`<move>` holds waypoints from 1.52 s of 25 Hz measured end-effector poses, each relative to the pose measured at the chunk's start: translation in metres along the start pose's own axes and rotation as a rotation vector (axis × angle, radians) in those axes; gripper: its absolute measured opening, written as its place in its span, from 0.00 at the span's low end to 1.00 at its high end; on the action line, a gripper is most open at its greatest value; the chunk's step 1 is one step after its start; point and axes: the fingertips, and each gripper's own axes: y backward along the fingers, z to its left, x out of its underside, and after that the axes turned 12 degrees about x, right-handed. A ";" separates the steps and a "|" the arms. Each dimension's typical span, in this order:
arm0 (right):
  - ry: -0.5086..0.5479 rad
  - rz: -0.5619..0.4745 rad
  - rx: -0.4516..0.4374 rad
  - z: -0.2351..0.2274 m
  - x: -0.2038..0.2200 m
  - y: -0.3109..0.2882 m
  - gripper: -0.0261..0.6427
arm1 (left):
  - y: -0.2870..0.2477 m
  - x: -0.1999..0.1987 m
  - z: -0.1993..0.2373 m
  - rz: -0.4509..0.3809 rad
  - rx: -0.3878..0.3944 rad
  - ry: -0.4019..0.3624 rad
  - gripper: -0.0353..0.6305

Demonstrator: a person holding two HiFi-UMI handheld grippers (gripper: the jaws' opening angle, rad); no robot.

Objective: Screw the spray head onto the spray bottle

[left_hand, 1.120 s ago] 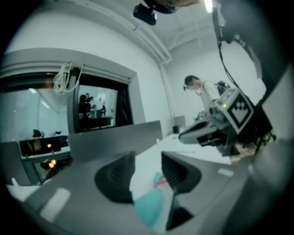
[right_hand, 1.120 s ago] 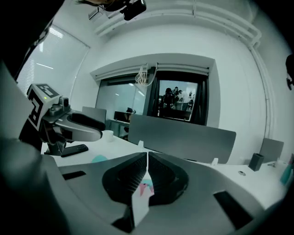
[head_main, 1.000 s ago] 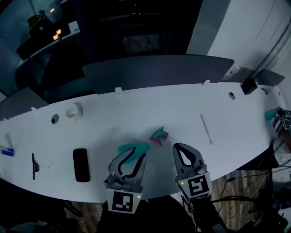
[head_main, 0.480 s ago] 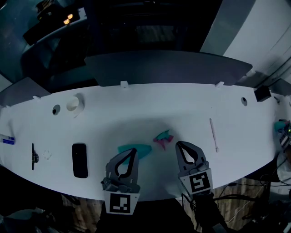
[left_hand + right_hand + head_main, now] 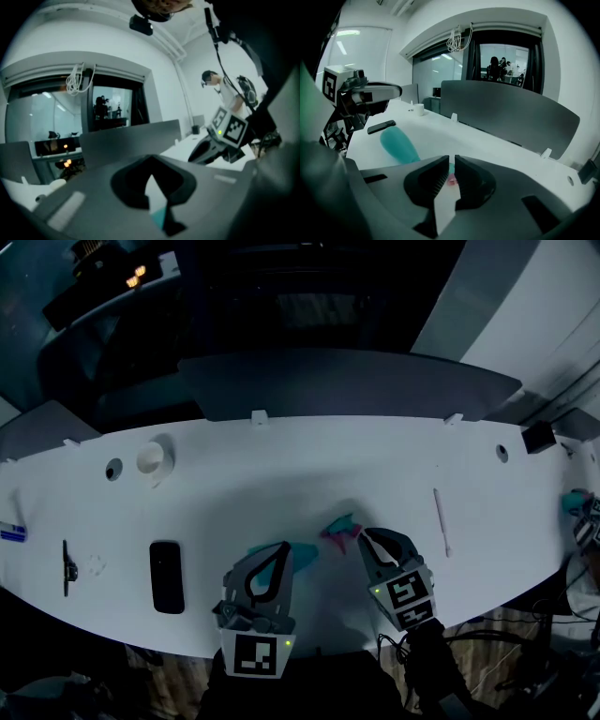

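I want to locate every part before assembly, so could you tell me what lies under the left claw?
The teal spray bottle lies on the white table beneath the left claw. Only part of it shows in the head view, and the claw covers the rest.

Open passage across desk point(image 5: 309, 474) middle to the far edge, walled there by grey partition point(image 5: 347, 381); obstacles: cup point(image 5: 152, 457) far-left, phone point(image 5: 166, 576) and small dark tool point(image 5: 67, 566) by left near edge, white stick point(image 5: 440, 519) right, teal bottle point(image 5: 302, 554) and spray head point(image 5: 339, 529) mid near edge.

No words, brands or numbers can be read. Only black-and-white square marker patterns show, one on the white cube point(image 5: 257, 654) of the left tool point(image 5: 279, 551) and one on the white cube point(image 5: 403, 594) of the right tool point(image 5: 366, 540).
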 end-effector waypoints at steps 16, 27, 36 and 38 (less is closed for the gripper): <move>0.491 0.436 -0.251 0.014 0.057 -0.054 0.25 | 0.025 0.019 0.028 0.009 -0.080 0.072 0.06; 0.578 0.587 -0.371 0.025 0.070 -0.071 0.25 | 0.037 0.021 0.037 0.012 -0.128 0.072 0.06; 0.516 0.669 -0.376 0.027 0.075 -0.075 0.25 | 0.034 0.023 0.033 0.022 -0.120 0.080 0.06; 0.522 0.643 -0.369 0.028 0.072 -0.079 0.25 | 0.034 0.022 0.031 0.017 -0.117 0.073 0.06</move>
